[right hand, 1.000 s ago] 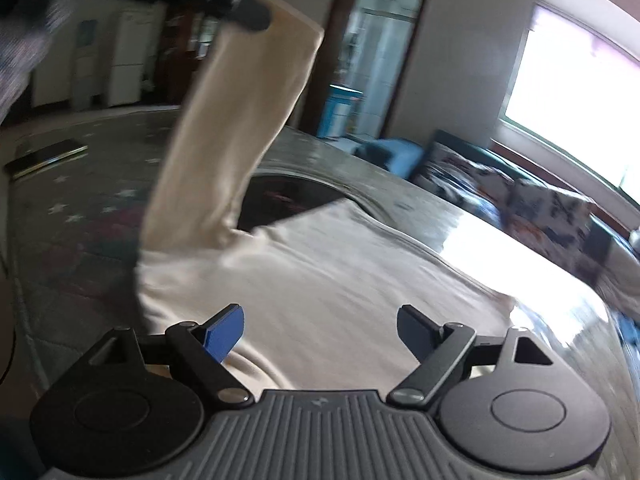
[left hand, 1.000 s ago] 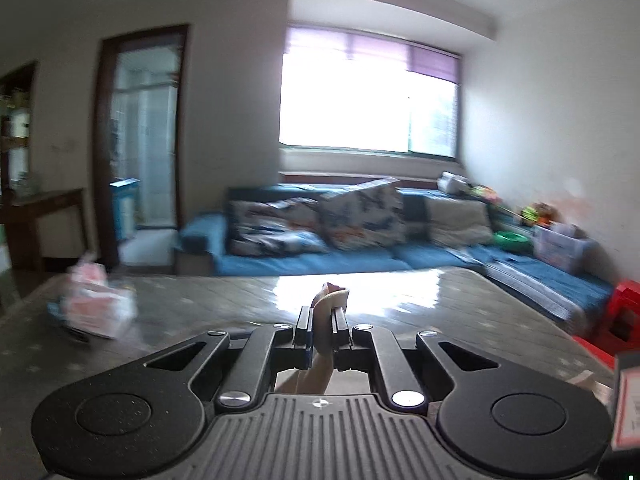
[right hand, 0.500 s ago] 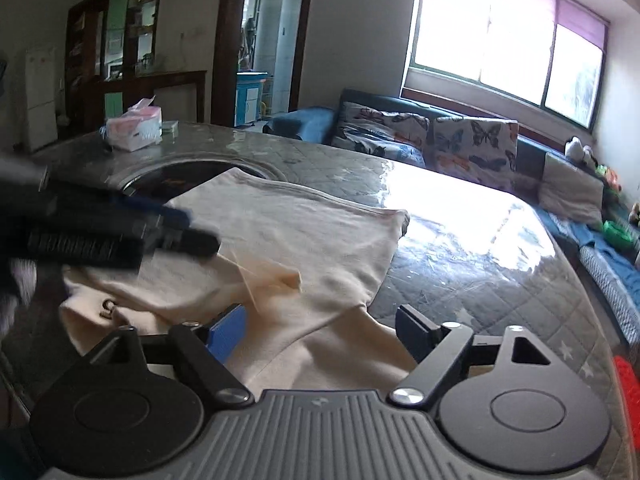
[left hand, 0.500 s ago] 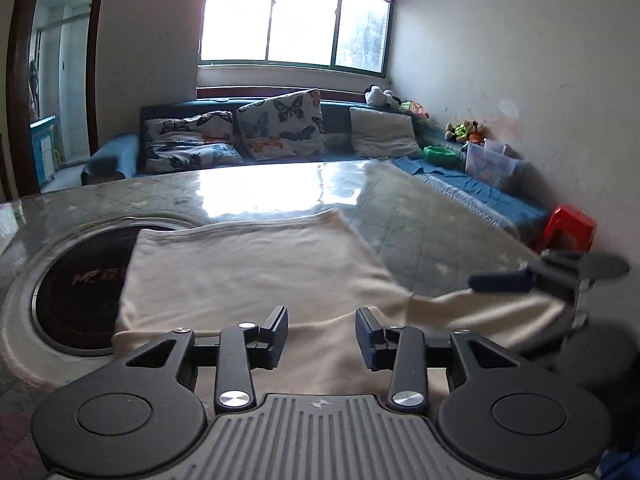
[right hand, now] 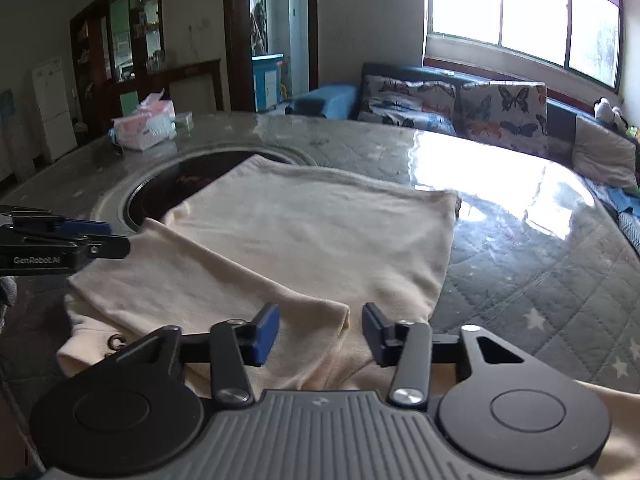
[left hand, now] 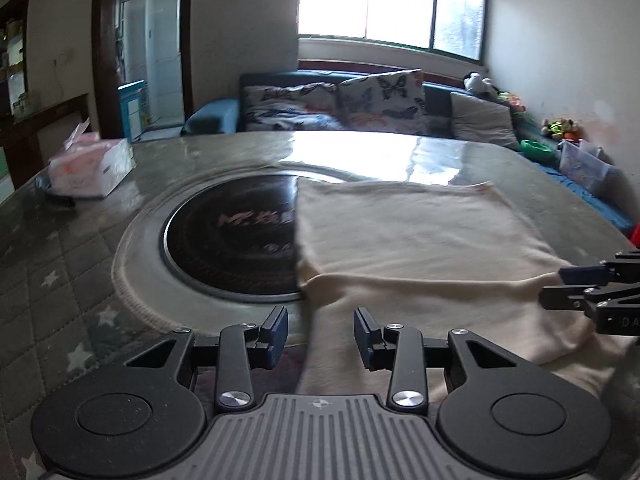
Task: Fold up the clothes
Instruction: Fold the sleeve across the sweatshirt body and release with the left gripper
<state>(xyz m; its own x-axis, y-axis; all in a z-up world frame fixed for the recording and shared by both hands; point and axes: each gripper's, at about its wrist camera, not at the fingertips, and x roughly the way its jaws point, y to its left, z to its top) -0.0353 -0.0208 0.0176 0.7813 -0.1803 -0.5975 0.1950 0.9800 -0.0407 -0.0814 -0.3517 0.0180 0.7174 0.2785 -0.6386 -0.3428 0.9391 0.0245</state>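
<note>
Left wrist view: the left gripper (left hand: 320, 334) hovers with its jaws apart and empty over the near left edge of the cream fabric garment (left hand: 420, 248). The garment lies flat on the grey quilted table (left hand: 60, 280), partly covering the round black inset cooktop (left hand: 228, 240). A pink tissue box (left hand: 90, 168) sits toward the far left corner.

Right wrist view: the right gripper (right hand: 318, 336) is likewise spread and holding nothing, above a folded sleeve end of the garment (right hand: 320, 232) at the table's near edge. The left gripper (right hand: 80, 236) shows at the left, near the garment's left edge.
</note>
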